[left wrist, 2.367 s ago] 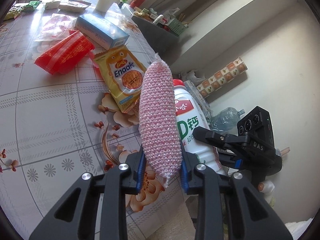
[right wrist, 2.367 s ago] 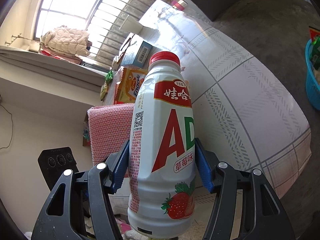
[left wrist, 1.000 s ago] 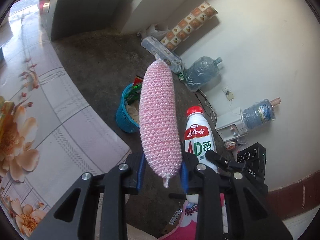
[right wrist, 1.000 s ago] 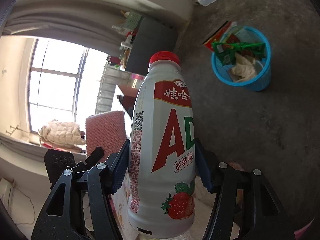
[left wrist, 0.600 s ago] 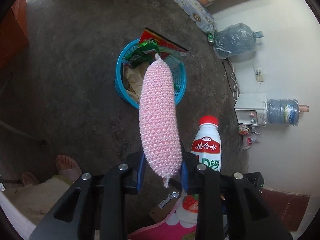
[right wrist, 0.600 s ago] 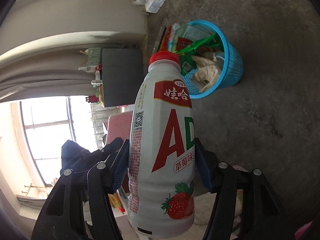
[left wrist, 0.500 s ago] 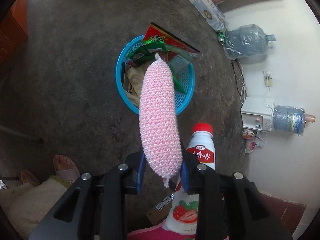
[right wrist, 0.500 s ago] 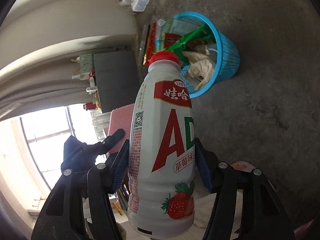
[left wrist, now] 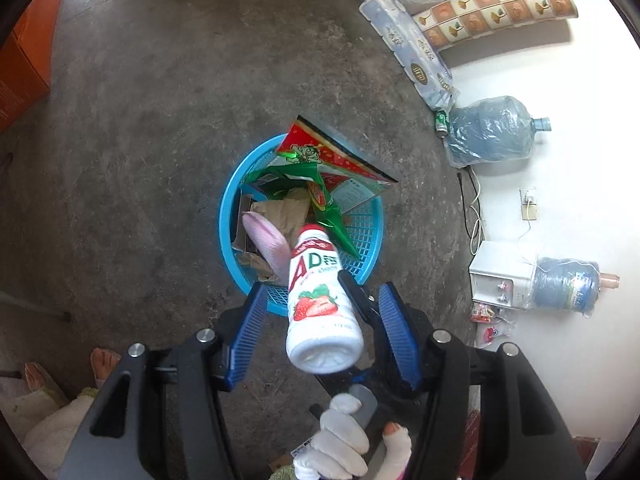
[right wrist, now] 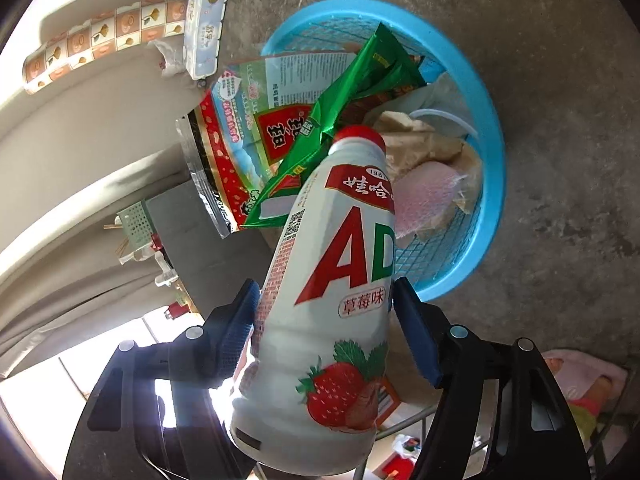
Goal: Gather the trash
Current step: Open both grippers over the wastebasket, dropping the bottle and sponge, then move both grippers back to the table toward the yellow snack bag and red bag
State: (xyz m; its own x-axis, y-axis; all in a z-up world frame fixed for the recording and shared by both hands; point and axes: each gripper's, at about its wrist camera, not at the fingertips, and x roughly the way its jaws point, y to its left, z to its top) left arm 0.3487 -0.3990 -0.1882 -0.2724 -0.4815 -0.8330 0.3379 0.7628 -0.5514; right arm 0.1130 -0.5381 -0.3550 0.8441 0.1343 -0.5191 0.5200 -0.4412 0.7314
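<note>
From the left wrist, the left gripper (left wrist: pixel 322 320) is opening, nothing between its pads; the pink scrubber (left wrist: pixel 267 240) lies in the blue basket (left wrist: pixel 370 236). From the right wrist, the right gripper (right wrist: pixel 325 320) is opening around the tilting yoghurt bottle (right wrist: pixel 332 320), seemingly no longer pinched.

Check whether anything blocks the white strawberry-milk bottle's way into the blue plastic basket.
Nothing visible does. The white strawberry-milk bottle points cap-first at the open blue plastic basket; only trash already inside, like the green wrapper, lies ahead.

left gripper (left wrist: pixel 322 316): jaws opening, empty | right gripper (right wrist: pixel 324 320): jaws opening, seemingly clear of bottle
</note>
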